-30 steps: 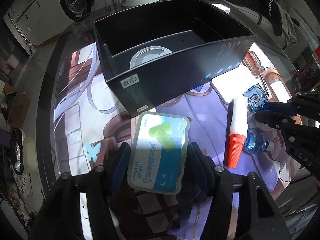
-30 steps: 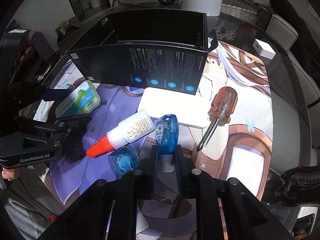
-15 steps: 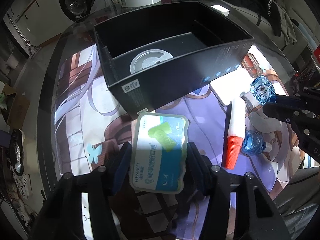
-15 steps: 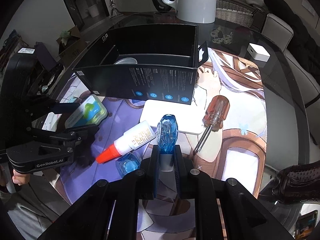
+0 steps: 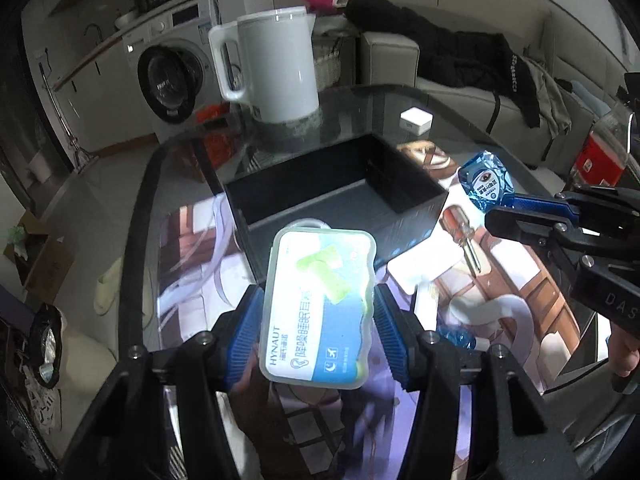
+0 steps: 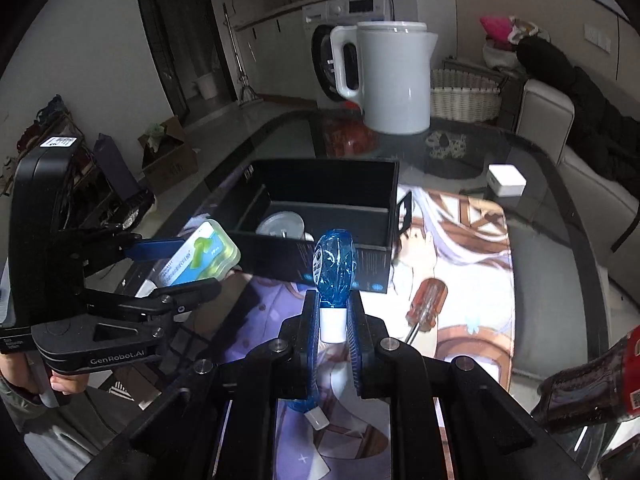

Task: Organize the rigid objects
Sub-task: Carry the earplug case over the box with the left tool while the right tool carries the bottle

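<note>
My left fingers (image 5: pixel 318 320) pinch the earplug case (image 5: pixel 320 308) above the surface (image 6: pixel 540 208), near the black box (image 6: pixel 320 204). My right fingers (image 6: pixel 334 316) pinch the blue bottle (image 6: pixel 334 266) by its white cap.

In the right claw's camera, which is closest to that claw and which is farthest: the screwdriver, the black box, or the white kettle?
1. Screwdriver: nearest, lying on the mat just to the right of the right claw.
2. Black box: next, open, straight ahead past the blue bottle that the claw holds.
3. White kettle: farthest, standing at the table's far edge behind the box.
</note>
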{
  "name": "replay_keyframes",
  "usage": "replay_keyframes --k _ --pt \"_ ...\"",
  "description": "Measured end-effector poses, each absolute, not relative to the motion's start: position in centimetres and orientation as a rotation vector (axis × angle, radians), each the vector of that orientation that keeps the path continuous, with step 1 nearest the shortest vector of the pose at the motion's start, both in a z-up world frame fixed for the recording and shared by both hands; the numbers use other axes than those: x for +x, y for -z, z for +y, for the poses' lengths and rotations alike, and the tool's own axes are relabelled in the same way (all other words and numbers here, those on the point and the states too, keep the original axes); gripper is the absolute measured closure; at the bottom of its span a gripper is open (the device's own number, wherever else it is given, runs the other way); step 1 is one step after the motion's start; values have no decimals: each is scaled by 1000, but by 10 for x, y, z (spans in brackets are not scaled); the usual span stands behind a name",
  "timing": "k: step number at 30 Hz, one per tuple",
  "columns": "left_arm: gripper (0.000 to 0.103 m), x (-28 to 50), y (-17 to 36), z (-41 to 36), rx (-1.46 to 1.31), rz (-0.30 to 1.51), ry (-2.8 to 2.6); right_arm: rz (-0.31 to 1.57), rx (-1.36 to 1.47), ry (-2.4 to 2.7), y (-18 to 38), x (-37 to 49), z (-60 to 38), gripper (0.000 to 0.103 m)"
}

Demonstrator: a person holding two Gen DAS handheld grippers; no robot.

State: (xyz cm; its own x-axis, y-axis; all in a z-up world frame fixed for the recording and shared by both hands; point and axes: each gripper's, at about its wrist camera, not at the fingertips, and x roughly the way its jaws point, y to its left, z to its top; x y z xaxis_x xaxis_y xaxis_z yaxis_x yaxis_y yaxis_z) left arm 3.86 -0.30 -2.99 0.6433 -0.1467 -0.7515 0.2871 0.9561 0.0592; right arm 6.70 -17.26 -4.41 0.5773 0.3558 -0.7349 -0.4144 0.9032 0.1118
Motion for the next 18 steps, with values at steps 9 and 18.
replay_keyframes --k 9,18 --pt "48 8 -30 11 146 474 187 485 -87 -436 -11 21 -170 90" --pt "48 -22 -49 13 172 263 184 254 -130 -404 -42 -21 -170 90"
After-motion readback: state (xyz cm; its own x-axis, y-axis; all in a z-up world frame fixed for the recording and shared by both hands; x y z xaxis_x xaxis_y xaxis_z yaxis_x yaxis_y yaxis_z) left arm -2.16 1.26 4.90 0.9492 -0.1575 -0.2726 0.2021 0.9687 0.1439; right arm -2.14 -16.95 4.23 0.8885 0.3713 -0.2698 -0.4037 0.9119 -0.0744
